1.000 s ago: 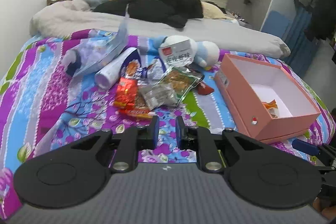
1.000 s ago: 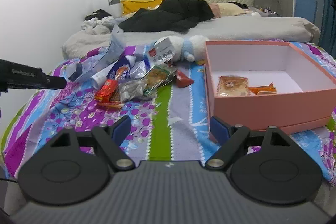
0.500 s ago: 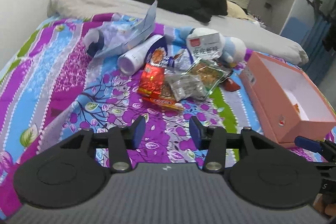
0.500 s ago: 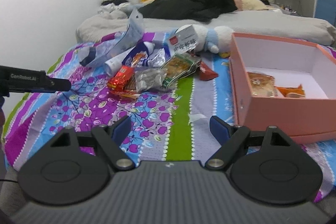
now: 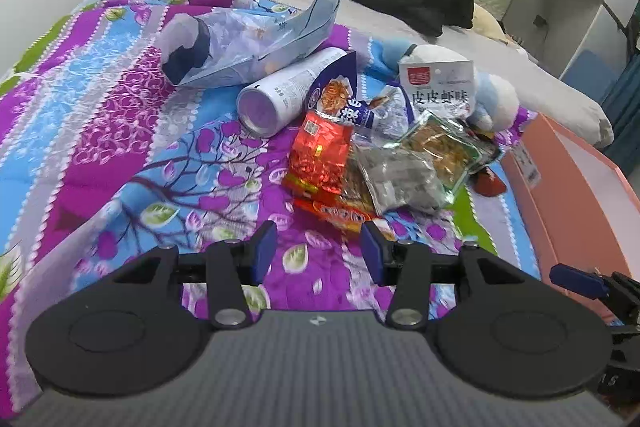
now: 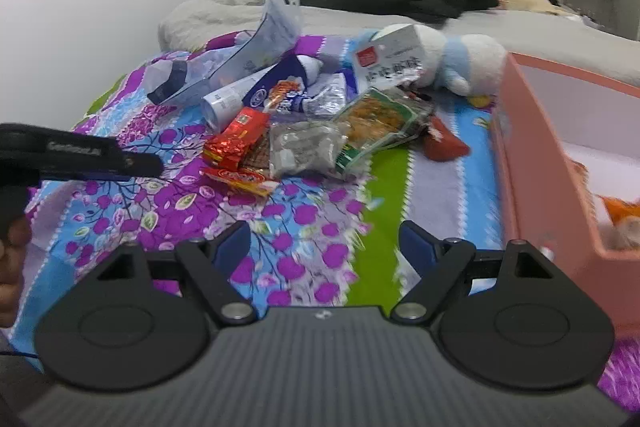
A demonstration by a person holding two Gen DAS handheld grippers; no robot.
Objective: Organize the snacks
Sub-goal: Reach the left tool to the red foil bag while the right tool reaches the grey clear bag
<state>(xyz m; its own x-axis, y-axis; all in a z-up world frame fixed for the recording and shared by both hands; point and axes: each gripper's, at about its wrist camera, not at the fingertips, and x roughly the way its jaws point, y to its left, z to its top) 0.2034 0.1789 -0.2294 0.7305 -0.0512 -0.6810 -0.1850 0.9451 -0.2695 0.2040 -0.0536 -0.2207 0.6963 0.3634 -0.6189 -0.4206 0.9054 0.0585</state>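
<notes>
Purple floral bedspread point(image 5: 120, 131) w/ snack pile point(image 5: 360, 155), pink box point(image 6: 532, 163) beside; both grippers point(image 5: 318, 247) point(image 6: 324, 245) released, empty.

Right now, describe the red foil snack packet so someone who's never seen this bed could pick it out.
On the floral bedspread, left of the pink box, lies a snack pile. The red foil packet sits at its left front, below the white tube: the only shiny, crinkled red one.

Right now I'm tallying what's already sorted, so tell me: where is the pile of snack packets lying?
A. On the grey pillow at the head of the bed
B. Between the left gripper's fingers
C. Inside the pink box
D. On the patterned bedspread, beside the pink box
D: the snack packets lie heaped on the patterned bedspread, apart from the pink box, and the left gripper stands open and empty.
</notes>
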